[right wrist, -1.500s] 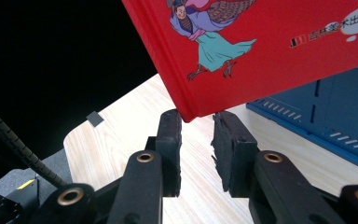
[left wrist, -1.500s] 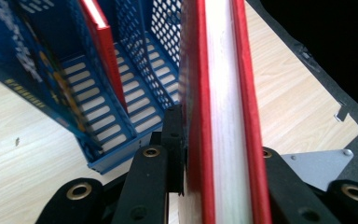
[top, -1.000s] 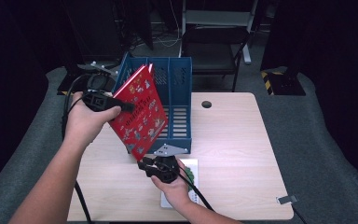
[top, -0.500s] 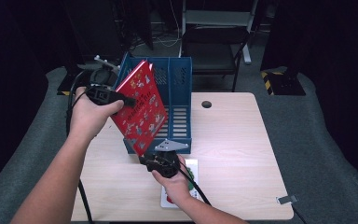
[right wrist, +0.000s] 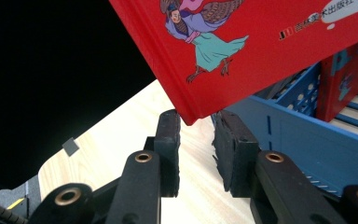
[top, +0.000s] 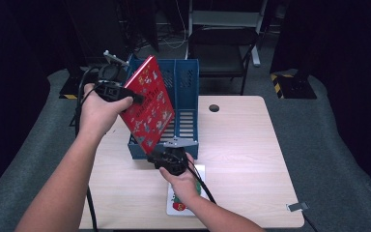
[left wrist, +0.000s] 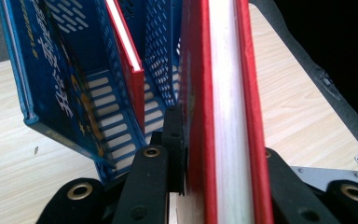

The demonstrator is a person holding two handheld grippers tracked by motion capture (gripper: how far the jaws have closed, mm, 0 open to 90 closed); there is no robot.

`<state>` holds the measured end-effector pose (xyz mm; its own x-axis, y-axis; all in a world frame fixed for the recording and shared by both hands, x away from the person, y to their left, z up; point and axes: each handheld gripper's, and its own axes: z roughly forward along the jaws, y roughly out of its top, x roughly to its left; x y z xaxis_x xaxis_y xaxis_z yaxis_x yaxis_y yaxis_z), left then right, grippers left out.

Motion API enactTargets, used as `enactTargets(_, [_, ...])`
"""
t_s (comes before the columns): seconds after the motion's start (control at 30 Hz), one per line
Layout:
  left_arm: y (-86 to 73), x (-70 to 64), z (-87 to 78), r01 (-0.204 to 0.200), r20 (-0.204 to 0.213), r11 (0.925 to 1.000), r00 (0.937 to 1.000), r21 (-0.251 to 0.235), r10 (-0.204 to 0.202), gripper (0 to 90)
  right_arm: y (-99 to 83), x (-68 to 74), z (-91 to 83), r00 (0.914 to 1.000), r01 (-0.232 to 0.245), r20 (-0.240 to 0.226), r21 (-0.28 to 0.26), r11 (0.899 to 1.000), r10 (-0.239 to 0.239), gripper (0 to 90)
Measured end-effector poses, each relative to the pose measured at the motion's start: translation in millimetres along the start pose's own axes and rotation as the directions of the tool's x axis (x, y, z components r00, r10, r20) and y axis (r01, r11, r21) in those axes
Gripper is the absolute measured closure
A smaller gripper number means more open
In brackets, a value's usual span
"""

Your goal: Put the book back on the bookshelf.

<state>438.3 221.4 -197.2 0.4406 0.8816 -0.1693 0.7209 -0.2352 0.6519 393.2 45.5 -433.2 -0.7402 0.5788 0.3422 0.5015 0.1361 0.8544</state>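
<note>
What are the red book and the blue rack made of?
The book looks like paper pages between stiff, glossy printed board covers: its white page edge shows between the red boards. The rack looks like moulded plastic, smooth, with punched slots and holes.

The rack (top: 186,145) stands on the table (top: 241,159), toward its far left. The book (top: 149,104) hangs tilted over the rack's left compartment, its lower corner at the rack's near wall. The left gripper (top: 136,99) sits left of the rack, at the book's left edge. The right gripper (top: 157,159) lies just before the rack's near wall, under that corner. A second book (left wrist: 126,65) stands inside the rack. A card (top: 176,205) lies on the table before the rack, under the right hand (top: 186,186).
</note>
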Motion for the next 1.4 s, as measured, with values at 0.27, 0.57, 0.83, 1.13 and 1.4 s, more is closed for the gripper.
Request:
enactTargets(0.27, [7.2,2.0,6.4,0.024,-0.024,0.9997,0.9994,0.002,-0.024,78.0,3.7,-7.3,4.2,0.9999,-0.01,0.007,-0.006,1.0,0.01,70.6])
enactTargets(0.57, [13.3,0.7,15.4,0.049,-0.042,0.9988,0.9979,0.008,-0.049,78.2,5.1,-14.5,5.7,0.9995,-0.024,0.02,0.0,1.0,0.024,70.3])
enactTargets(0.83, [22.2,-2.3,24.8,0.058,-0.061,0.9972,0.9966,0.048,-0.055,78.4,6.3,-23.7,6.6,0.9992,-0.029,0.029,0.013,0.999,0.028,70.0])
enactTargets(1.13, [28.1,-2.7,31.7,0.068,-0.083,0.9962,0.9945,0.056,-0.063,78.5,9.2,-33.0,8.2,0.9991,-0.03,0.031,0.023,0.999,0.029,69.4])
enactTargets(1.4, [29.4,-2.2,33.9,0.081,-0.077,0.995,0.9941,0.059,-0.077,78.6,11.7,-38.5,7.9,0.9988,-0.021,0.046,0.033,0.999,0.02,65.1])
